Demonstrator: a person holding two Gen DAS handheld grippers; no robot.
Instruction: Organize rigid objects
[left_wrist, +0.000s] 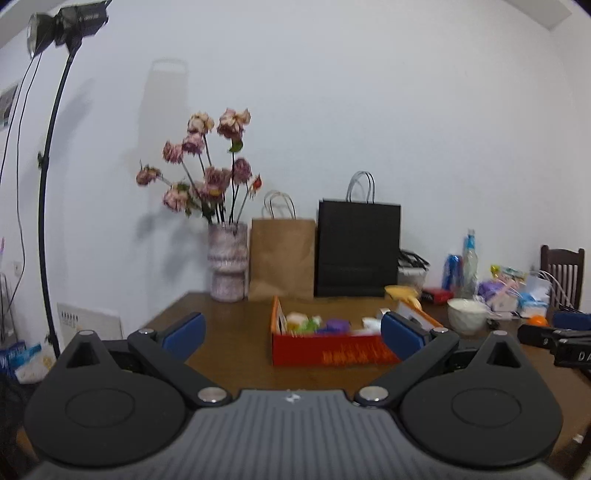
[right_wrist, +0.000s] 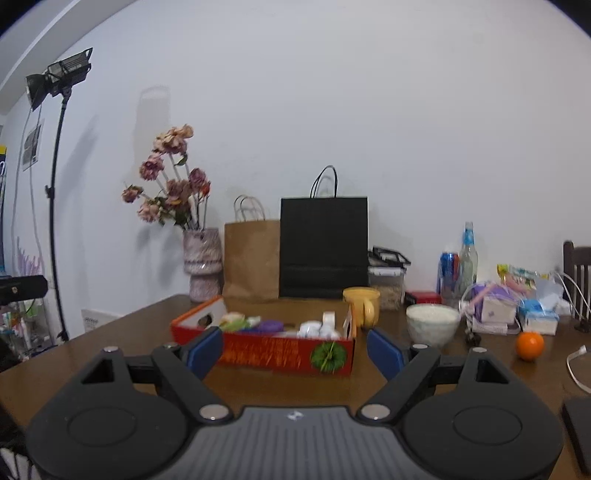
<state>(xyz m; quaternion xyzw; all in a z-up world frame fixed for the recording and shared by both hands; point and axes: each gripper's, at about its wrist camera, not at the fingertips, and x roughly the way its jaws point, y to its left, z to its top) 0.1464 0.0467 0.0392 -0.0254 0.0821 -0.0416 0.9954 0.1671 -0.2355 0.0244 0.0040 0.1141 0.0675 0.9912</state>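
The red box (right_wrist: 266, 350) sits open near the middle of the brown counter (right_wrist: 277, 387), in front of the two paper bags, and it already holds a jumble of small rigid things: a green piece (right_wrist: 236, 324), a purple lid-like piece (right_wrist: 271, 326) and several white ones (right_wrist: 317, 328); blur hides what each is. Both tools are empty and face the box from short of it, the left tool (left_wrist: 291, 332) with its blue pads spread wide either side of the box in its view, the right tool (right_wrist: 295, 350) likewise parted with nothing between the pads. This reads as an approach with no item picked yet. Loose candidates lie to the right: a white bowl (right_wrist: 433, 325), seemingly empty, a yellow mug (right_wrist: 362, 304) just behind the box's right end, and an orange (right_wrist: 530, 345) further out. The next move likely calls for choosing one, closing in on it and squaring the pads around it. A vase of dried flowers (right_wrist: 203, 266) stands at the back left.
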